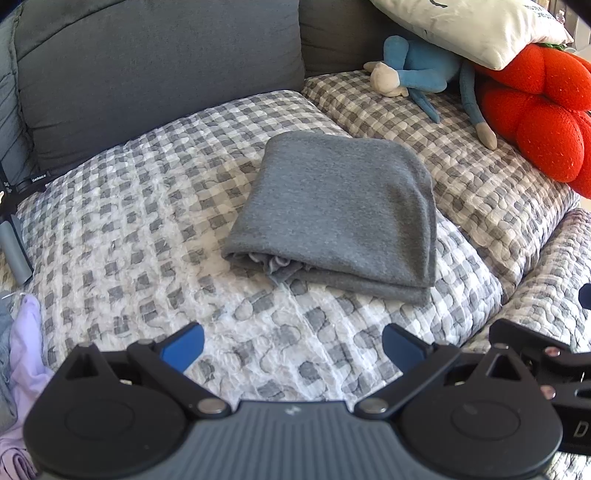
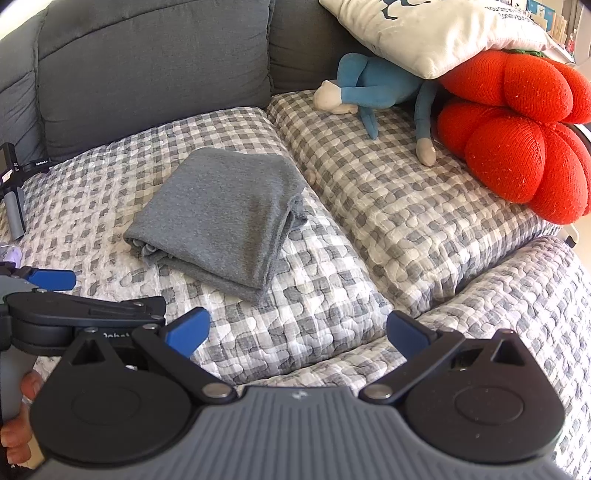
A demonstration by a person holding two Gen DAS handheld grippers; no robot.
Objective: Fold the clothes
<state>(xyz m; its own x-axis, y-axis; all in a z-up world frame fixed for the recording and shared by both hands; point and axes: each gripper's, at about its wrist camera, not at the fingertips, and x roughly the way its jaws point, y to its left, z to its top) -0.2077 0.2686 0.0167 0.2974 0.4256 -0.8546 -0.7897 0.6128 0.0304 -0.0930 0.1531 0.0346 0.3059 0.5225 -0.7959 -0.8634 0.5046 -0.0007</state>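
Observation:
A grey garment (image 1: 336, 210) lies folded into a thick rectangle on the checked quilt (image 1: 147, 229) of a sofa seat; in the right wrist view the same grey garment (image 2: 218, 218) sits left of centre. My left gripper (image 1: 293, 347) hovers open in front of it, blue pads wide apart, nothing between them. My right gripper (image 2: 297, 334) is also open and empty, nearer the seat's front edge. The left gripper's blue fingertip (image 2: 51, 278) shows at the far left of the right wrist view, with a hand (image 2: 22, 417) holding its grip.
Lilac and grey clothes (image 1: 22, 354) lie piled at the far left. A blue plush toy (image 1: 421, 70), a red plush cushion (image 1: 535, 110) and a white pillow (image 1: 476, 26) crowd the back right. Dark grey back cushions (image 1: 159, 70) stand behind. A small camera on a handle (image 2: 11, 184) rests at the left.

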